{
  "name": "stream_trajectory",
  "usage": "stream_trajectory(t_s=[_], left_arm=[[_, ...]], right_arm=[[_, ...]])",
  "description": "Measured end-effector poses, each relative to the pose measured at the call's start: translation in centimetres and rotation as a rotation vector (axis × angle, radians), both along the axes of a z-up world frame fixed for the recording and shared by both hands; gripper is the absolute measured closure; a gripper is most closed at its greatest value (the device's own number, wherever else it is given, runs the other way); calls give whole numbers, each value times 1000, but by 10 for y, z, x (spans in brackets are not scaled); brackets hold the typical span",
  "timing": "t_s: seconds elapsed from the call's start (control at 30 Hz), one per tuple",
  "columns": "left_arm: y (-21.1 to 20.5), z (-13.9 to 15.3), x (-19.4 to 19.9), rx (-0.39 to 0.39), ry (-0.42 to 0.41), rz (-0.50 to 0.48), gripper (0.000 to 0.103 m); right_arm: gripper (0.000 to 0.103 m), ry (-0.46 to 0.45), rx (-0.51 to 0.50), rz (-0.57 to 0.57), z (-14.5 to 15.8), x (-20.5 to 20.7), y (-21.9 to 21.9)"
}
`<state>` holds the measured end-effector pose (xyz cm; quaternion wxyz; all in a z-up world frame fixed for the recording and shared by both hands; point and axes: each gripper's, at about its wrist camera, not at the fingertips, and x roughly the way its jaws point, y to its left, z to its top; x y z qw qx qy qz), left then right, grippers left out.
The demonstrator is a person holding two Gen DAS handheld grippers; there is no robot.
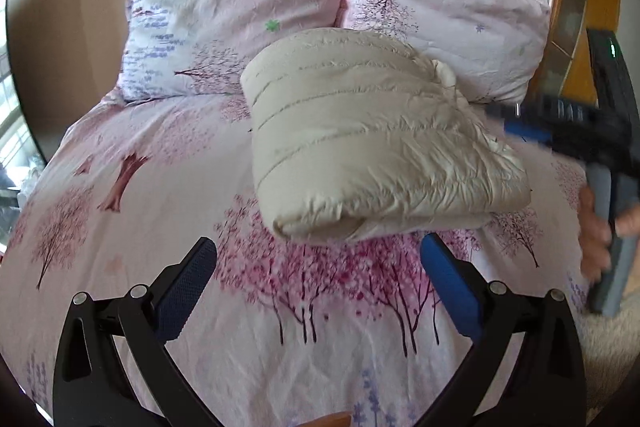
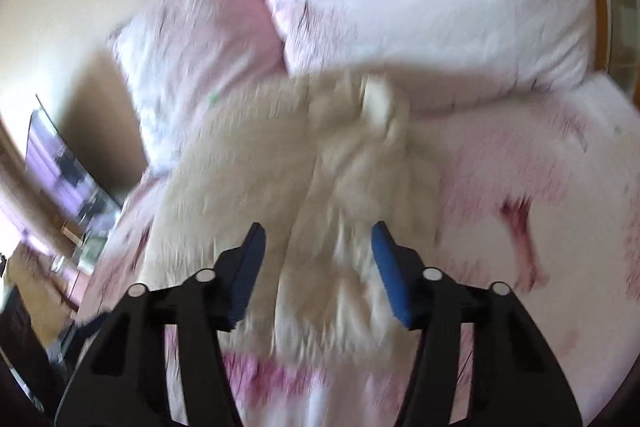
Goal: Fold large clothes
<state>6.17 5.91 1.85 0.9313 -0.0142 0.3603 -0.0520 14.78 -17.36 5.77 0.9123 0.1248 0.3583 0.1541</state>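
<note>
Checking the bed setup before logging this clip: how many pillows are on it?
2. One pillow stands at the head of the bed, on the left; the other pillow leans beside it on the right, partly behind the folded cream jacket. None seems hidden.

Left gripper (image 1: pixel 318 279): jaws spread wide, nothing between the blue pads (image 1: pixel 450 287). Right gripper (image 2: pixel 318 269): jaws parted, nothing clamped; view motion-blurred. From the left wrist, the right hand (image 1: pixel 600 231) is wrapped round its grey handle at frame right.

Your left wrist view looks down over the bed (image 1: pixel 120 207) toward the pillows (image 1: pixel 228 7); your right sits nearer, blurred; both share the jacket (image 1: pixel 360 147).
</note>
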Motion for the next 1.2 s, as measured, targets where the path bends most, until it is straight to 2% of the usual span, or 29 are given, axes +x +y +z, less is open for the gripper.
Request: stream_trajectory(t_s=[0.1, 0.2, 0.23, 0.33, 0.37, 0.43, 0.57, 0.63, 0.87, 1.2], left_arm=[[-4, -5, -9, 61, -9, 40, 1], [-5, -9, -15, 78, 2, 49, 1], [-5, -11, -17, 77, 7, 56, 1], [-3, -15, -20, 71, 16, 76, 1], [-4, -17, -21, 72, 19, 77, 1], [-6, -20, -22, 84, 29, 76, 1], [-10, -25, -24, 115, 41, 90, 1], [-11, -27, -26, 129, 40, 102, 1], [-13, -31, -26, 161, 51, 120, 1], [-8, -41, -19, 127, 121, 121, 1]], right_arm=[[50, 112, -37, -1, -34, 11, 5], [48, 100, -59, -13, -35, 13, 5], [44, 65, -82, -21, -26, 6, 6], [13, -40, -131, -42, -11, -14, 9], [6, -91, -155, -60, -4, -27, 10], [2, -166, -175, -70, 5, -48, 10], [2, -229, -184, -105, 7, -74, 6], [2, -228, -182, -109, 4, -81, 4], [2, -144, -178, -81, -12, -94, 6], [2, 14, -310, -86, -45, -99, 24]])
